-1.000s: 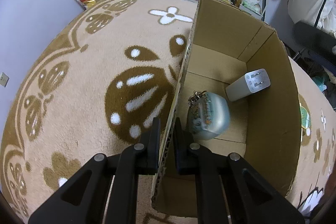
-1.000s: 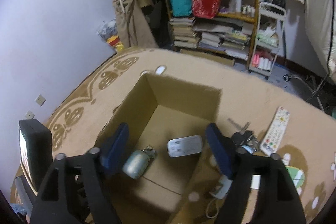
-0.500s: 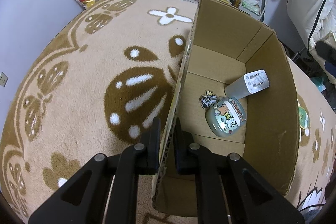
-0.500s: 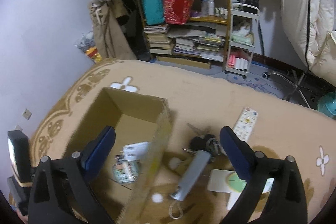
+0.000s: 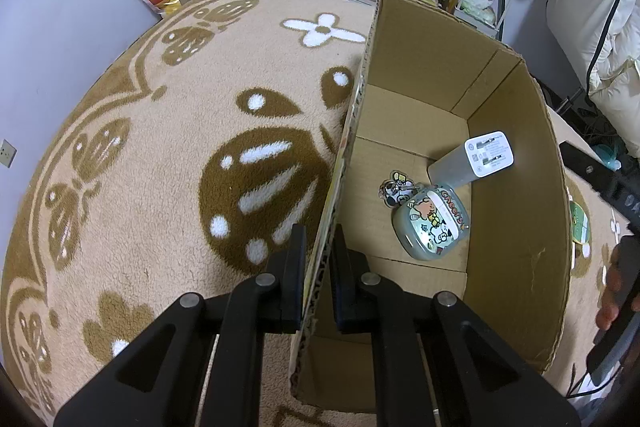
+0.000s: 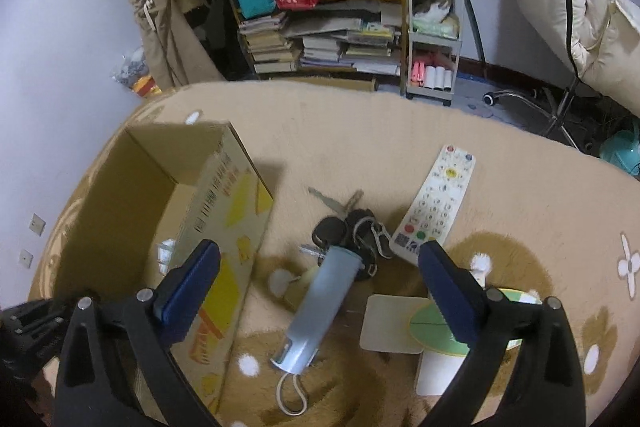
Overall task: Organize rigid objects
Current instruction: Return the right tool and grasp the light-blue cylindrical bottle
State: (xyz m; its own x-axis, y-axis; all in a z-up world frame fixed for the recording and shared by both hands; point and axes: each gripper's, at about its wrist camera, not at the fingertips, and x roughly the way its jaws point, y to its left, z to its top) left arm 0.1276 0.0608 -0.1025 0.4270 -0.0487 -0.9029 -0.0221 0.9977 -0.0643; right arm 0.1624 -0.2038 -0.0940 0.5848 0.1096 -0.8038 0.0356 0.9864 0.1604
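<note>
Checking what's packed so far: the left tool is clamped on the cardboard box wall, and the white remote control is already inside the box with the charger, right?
Not quite. The white remote control lies on the beige carpet outside the cardboard box, as the right wrist view shows. The left tool is indeed clamped on the wall, and the white charger is inside.

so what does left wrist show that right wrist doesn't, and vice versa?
Left wrist only: the left gripper shut on the box wall, and inside the box the earbud case with its charm, beside the white charger.
Right wrist only: the open right gripper over the grey tube, keys, remote and cards on the carpet.
Both: the cardboard box, carpet and bookshelf.
</note>
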